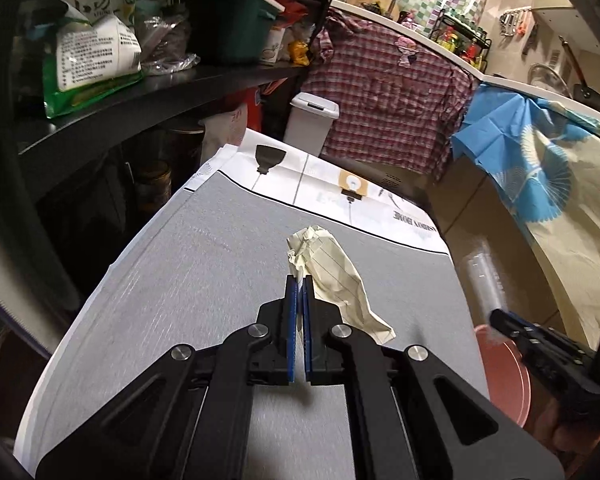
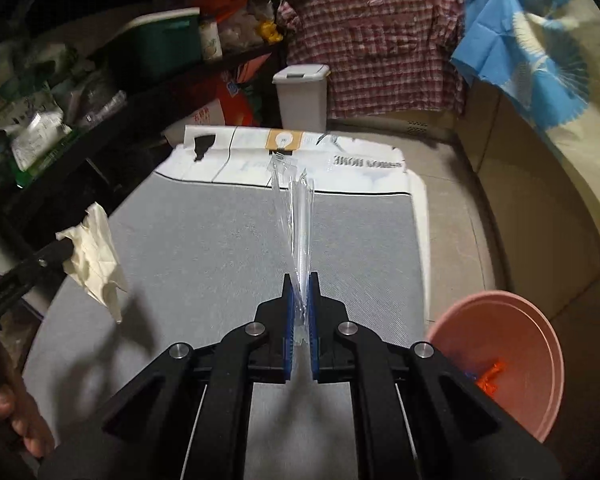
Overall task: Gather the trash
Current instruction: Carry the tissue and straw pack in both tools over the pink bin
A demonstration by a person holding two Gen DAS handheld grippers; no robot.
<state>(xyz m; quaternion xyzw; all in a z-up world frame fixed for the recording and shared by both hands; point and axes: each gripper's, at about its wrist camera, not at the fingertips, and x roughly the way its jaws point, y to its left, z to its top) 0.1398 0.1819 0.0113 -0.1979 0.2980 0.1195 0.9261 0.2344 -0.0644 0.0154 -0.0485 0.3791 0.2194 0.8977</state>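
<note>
My left gripper is shut on a crumpled cream lined paper and holds it above the grey table mat. The paper also shows in the right wrist view, hanging from the left gripper's tip. My right gripper is shut on a clear plastic wrapper that sticks up and forward over the mat. A pink bowl with an orange scrap in it sits low at the right, off the table's edge. The right gripper and wrapper show at the left view's right.
A white lidded bin stands on the floor beyond the table. A dark shelf with bags and a green tub runs along the left. A plaid shirt and blue cloth hang over a counter behind.
</note>
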